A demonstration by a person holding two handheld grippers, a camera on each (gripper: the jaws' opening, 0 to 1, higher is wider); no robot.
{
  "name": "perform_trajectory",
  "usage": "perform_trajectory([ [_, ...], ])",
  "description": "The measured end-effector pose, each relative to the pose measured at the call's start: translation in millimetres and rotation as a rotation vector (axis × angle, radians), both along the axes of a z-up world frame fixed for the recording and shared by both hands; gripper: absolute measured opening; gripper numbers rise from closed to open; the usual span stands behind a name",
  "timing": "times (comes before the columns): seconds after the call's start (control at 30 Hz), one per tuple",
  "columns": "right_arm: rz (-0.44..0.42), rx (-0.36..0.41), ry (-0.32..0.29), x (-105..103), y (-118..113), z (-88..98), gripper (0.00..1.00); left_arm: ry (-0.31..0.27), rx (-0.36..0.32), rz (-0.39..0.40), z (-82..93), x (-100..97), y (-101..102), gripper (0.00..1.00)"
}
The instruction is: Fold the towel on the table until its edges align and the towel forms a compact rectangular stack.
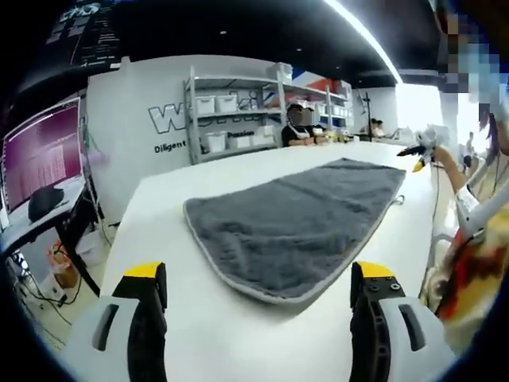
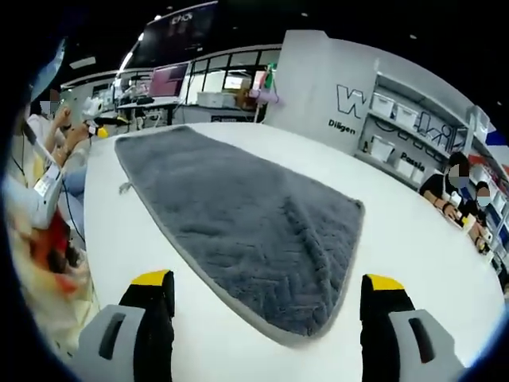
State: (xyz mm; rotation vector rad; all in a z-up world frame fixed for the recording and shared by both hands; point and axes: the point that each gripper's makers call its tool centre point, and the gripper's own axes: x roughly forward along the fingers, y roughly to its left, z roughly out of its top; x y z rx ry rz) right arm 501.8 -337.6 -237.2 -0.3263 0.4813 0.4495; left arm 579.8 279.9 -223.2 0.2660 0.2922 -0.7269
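In the left gripper view, a monitor [image 1: 41, 155] with a purple screen stands at the far left beside the white table [image 1: 159, 231]. The left claw [image 1: 261, 306] rises from the bottom with its yellow-tipped jaws spread wide apart, holding nothing and hovering over bare tabletop just short of the towel. The grey towel [image 1: 298, 219] lies flat and unfolded on the table, its pale-trimmed near edge between the two jaws and its length running away toward the upper right. Behind the table stands a metal shelving rack [image 1: 231, 111] with white bins, against a white wall with dark lettering, and seated people show further right. At the far right, a person's sleeve [image 1: 469, 199] borders the table edge.

In the right gripper view, a person's arm [image 2: 40, 191] lies at the left beside the table [image 2: 413, 231]. The right claw [image 2: 266, 306] also stands with its jaws wide apart and empty, its tips just short of the towel's near rounded corner. The towel [image 2: 238, 215] stretches from that corner away to the upper left, flat on the table. Shelves with bins [image 2: 406, 135] and seated people show at the right.
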Motion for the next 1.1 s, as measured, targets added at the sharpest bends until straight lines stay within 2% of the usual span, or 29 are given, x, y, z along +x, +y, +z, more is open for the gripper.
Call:
perform_trajectory([
  [0.17, 0.006, 0.013, 0.001, 0.4, -3.3, -0.5, 0.99, -0.014, 0.101, -0.115, -6.0, -14.3, -18.0, 0.85],
  [0.27, 0.003, 0.011, 0.004, 0.7, -5.3, -2.0, 0.99, -0.036, 0.135, -0.143, -2.2, -16.9, -18.1, 0.71],
  [0.33, 0.005, 0.013, 0.003, 0.2, -4.9, -2.1, 0.99, -0.075, 0.166, -0.139, 4.0, -14.8, -11.6, 0.62],
  [0.37, 0.006, 0.014, 0.003, 0.2, -5.0, -2.0, 0.99, -0.076, 0.170, -0.135, 4.7, -14.5, -9.8, 0.60],
  [0.47, 0.009, 0.017, -0.001, -1.9, -1.0, -2.9, 0.99, -0.073, 0.263, -0.116, -1.7, -12.2, 5.0, 0.59],
  [0.53, 0.008, 0.018, -0.003, -2.4, -1.1, -2.8, 0.99, -0.068, 0.296, -0.112, -7.7, -11.7, 8.7, 0.55],
  [0.67, 0.005, 0.020, -0.005, -3.3, -1.6, -2.6, 0.99, -0.083, 0.337, -0.123, -16.4, -9.1, 15.1, 0.35],
  [0.7, 0.004, 0.020, -0.005, -3.6, -1.7, -2.5, 0.99, -0.089, 0.350, -0.126, -18.9, -8.3, 17.0, 0.32],
  [0.77, 0.004, 0.019, -0.004, -3.7, -1.9, -2.2, 0.99, -0.096, 0.350, -0.121, -20.5, -6.0, 16.8, 0.34],
  [0.97, 0.007, 0.022, -0.009, -6.2, 0.5, -1.0, 0.98, -0.183, 0.480, -0.110, -21.3, 5.6, 18.4, 0.34],
  [1.1, 0.003, 0.024, -0.006, -7.9, -0.2, -2.8, 0.98, -0.202, 0.500, -0.150, -23.3, 3.9, 6.3, 0.34],
])
